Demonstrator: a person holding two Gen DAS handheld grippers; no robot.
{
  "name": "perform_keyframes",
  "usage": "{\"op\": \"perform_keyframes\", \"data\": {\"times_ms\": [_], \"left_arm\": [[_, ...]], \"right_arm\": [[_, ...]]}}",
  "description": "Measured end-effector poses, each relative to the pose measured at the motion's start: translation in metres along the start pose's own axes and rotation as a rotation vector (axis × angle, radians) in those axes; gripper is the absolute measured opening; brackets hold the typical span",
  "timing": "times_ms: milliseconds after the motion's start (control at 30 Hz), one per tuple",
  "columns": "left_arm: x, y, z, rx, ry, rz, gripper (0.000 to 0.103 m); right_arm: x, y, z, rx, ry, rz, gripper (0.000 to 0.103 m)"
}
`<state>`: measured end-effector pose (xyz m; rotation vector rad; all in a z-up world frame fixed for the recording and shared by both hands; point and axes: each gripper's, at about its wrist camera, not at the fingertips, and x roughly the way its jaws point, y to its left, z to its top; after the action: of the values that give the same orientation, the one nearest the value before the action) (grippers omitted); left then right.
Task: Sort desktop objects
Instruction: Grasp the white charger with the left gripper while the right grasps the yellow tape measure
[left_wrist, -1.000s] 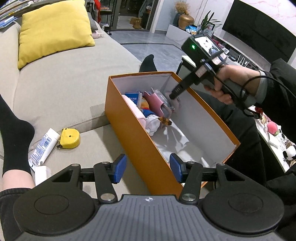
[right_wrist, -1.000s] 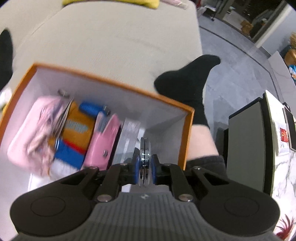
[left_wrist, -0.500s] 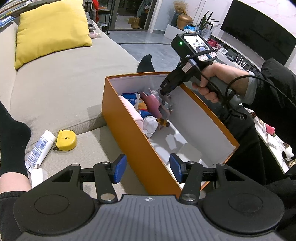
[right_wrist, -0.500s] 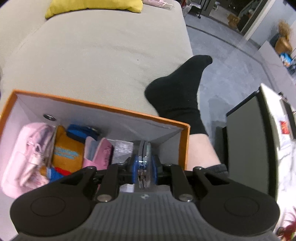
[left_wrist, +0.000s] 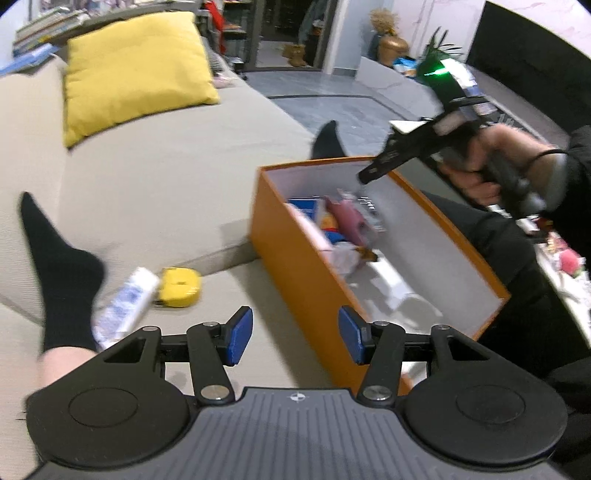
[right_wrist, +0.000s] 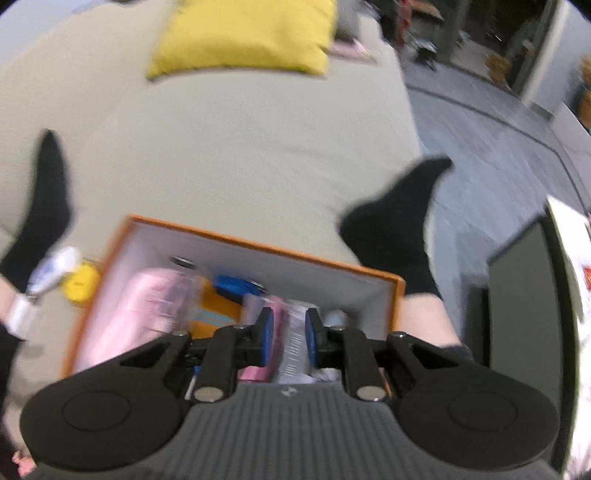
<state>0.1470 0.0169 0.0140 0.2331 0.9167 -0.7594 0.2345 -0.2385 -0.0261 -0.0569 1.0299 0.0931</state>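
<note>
An orange box (left_wrist: 295, 266) with white inner walls stands on the beige sofa; it also shows in the right wrist view (right_wrist: 397, 295). It holds a pink case (left_wrist: 349, 218), a blue item and other small things. My right gripper (right_wrist: 288, 338) is open and empty above the box's far end; it also shows raised over the box in the left wrist view (left_wrist: 369, 175). My left gripper (left_wrist: 295, 334) is open and empty near the box's near left corner. A yellow tape measure (left_wrist: 179, 288) and a white tube (left_wrist: 125, 306) lie on the sofa to the left.
A yellow cushion (left_wrist: 133, 70) rests at the back of the sofa (left_wrist: 155, 177). Feet in black socks lie left (left_wrist: 59, 266) and beyond the box (left_wrist: 327, 146). A dark side table (right_wrist: 521, 314) stands to the right.
My right gripper has opened, released the thin item it held, and lifted up out of the box. My left gripper has swung left, bringing the tape measure and tube closer to centre.
</note>
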Motion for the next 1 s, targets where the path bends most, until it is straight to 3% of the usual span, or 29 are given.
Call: {"op": "perform_keyframes", "data": {"times_ms": [133,200,233,467,633,1000], "left_arm": [[-0.002,0.018,-0.002,-0.008,0.011,0.093,0.061],[-0.002,0.025,-0.003,0.015,0.014,0.158,0.061],[-0.001,0.028,-0.003,0.024,0.015,0.185,0.061],[0.028,0.043,-0.01,0.149,0.09,0.34,0.061],[0.058,0.057,-0.016,0.214,0.154,0.372,0.061],[0.093,0.092,-0.04,0.111,0.309,0.306,0.061]], "right_arm": [[-0.023,0.024,0.003,-0.092,-0.104,0.092,0.029],[-0.031,0.042,0.005,-0.162,-0.156,0.131,0.046],[-0.035,0.053,0.006,-0.203,-0.183,0.158,0.05],[-0.018,0.134,0.009,-0.434,-0.146,0.258,0.051],[0.022,0.184,0.005,-0.594,-0.043,0.29,0.043],[0.093,0.24,0.006,-0.762,0.098,0.271,0.043]]}}
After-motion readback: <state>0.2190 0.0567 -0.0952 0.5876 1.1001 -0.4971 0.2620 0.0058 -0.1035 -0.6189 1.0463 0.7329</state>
